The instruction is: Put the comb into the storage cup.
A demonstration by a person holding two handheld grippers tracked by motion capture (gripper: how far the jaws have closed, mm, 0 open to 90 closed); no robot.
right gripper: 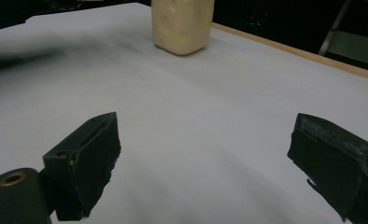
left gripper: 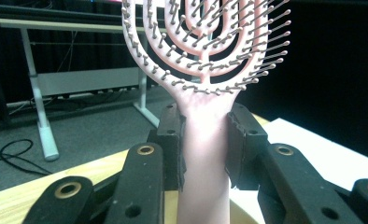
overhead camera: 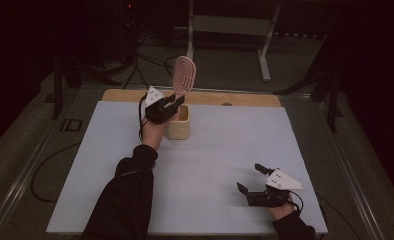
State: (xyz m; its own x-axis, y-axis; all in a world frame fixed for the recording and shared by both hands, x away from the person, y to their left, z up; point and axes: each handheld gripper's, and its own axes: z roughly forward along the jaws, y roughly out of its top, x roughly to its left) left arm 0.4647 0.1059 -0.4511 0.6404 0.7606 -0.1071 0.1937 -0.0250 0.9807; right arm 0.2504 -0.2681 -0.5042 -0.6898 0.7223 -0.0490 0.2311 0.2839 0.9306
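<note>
White sheeting covers the table (overhead camera: 210,165); no writing is legible anywhere. Cream holder (overhead camera: 178,122) stands near its far edge. Left tongs (overhead camera: 171,107) clamp the pink hairbrush (overhead camera: 183,75) upright above the holder. Right tongs (overhead camera: 250,179) gape empty.

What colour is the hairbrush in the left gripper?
Pale pink hairbrush, bristles included; clearest in the left gripper view.

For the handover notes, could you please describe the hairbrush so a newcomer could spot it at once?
Start at the white table and find the cream holder near its far edge. The pink hairbrush stands upright over it, handle clamped in the left claw; nothing else is pink or bristled.
</note>
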